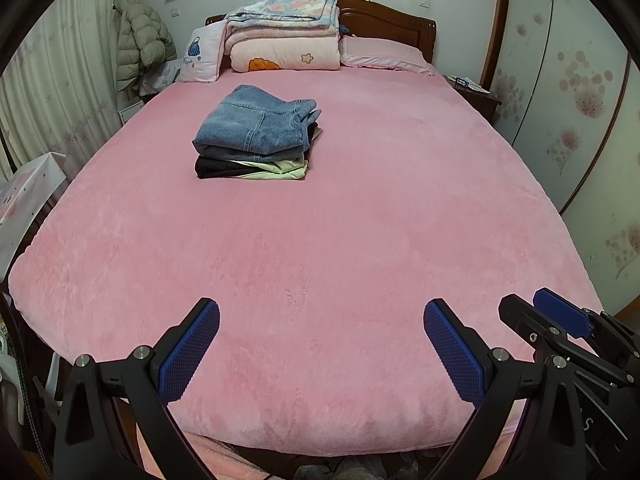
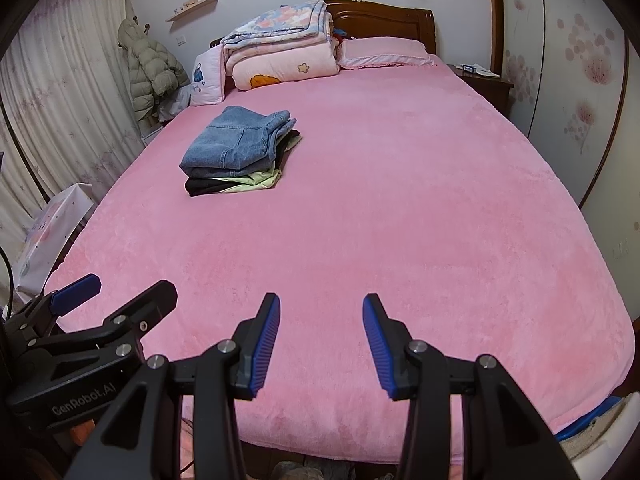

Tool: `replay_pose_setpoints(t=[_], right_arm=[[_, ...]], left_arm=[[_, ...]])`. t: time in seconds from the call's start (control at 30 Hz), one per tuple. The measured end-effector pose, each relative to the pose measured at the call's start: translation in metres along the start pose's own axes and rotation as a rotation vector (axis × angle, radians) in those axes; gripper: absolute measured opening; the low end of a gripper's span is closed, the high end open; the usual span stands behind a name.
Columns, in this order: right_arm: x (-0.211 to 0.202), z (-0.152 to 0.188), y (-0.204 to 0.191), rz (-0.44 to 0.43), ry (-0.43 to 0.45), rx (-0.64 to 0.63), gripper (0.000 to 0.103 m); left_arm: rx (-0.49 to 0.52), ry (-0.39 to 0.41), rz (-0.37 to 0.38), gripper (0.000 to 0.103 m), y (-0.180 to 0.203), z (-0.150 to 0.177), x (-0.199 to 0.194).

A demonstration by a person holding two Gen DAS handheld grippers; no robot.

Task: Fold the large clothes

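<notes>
The left gripper [image 1: 322, 328] hangs over the foot end of the bed [image 1: 320, 240] with its blue pads spread wide and nothing between them. The right gripper [image 2: 320, 328] hangs just beside it, jaws parted less far and equally empty; each shows at the edge of the other's view. Both tilt downward toward the pink cover, side by side, which reads as a resting pose between garments rather than a reach for anything.

Taking the bed as the landmark: the stack of folded clothes [image 1: 256, 136] lies on its cover, well up toward the head end and toward the curtain side, far from both tools. Folded blue jeans [image 1: 252, 122] sit on top, with a dark piece and a pale green piece [image 1: 280, 168] under them. The pile is probably parked there to keep the near half of the bed free as a working surface.

No unfolded garment shows on the bed in either view, so the folding seems either finished or waiting for the next piece to be brought in; which of the two cannot be told.

At the head of the bed, rolled quilts [image 1: 280, 36] are stacked against the wooden headboard [image 1: 384, 20], with a flat pink pillow [image 1: 384, 54] beside them. Off the bed on the curtain side a puffy jacket [image 1: 140, 40] hangs up. On the opposite side stands a nightstand [image 1: 476, 96], then wardrobe doors.
</notes>
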State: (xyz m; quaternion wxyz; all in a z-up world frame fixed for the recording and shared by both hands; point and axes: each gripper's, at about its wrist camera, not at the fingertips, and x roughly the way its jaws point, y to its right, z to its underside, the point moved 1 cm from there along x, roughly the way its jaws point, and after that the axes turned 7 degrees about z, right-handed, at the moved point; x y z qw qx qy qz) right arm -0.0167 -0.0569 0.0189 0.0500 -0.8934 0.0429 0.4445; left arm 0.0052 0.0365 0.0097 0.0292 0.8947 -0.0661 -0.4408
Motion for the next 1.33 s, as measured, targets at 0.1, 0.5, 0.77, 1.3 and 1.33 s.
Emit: replay_pose_setpoints(t=[0.1, 0.5, 0.77, 1.3, 1.33], right_arm=[[0.0010, 0.0017, -0.0002, 0.004, -0.003, 0.001, 0.043], [0.0018, 0.0023, 0.0005, 0.008, -0.007, 0.003, 0.043], [0.0023, 0.0029, 0.0013, 0.007, -0.008, 0.004, 0.043], [0.0059, 0.0074, 0.0020, 0.018, -0.009, 0.005, 0.043], [0.0064, 0.0077, 0.0017, 0.019, -0.010, 0.005, 0.043]], left_arm=[[-0.003, -0.005, 0.001, 0.101, 0.0006, -0.0004, 0.0002], [-0.005, -0.019, 0.000, 0.101, -0.0014, 0.0008, 0.0033], [-0.014, -0.032, 0.009, 0.101, -0.0039, 0.0014, 0.0046], [-0.005, -0.040, 0.010, 0.101, -0.0054, 0.0011, 0.0079], [-0.004, -0.040, 0.010, 0.101, -0.0043, 0.0018, 0.0082]])
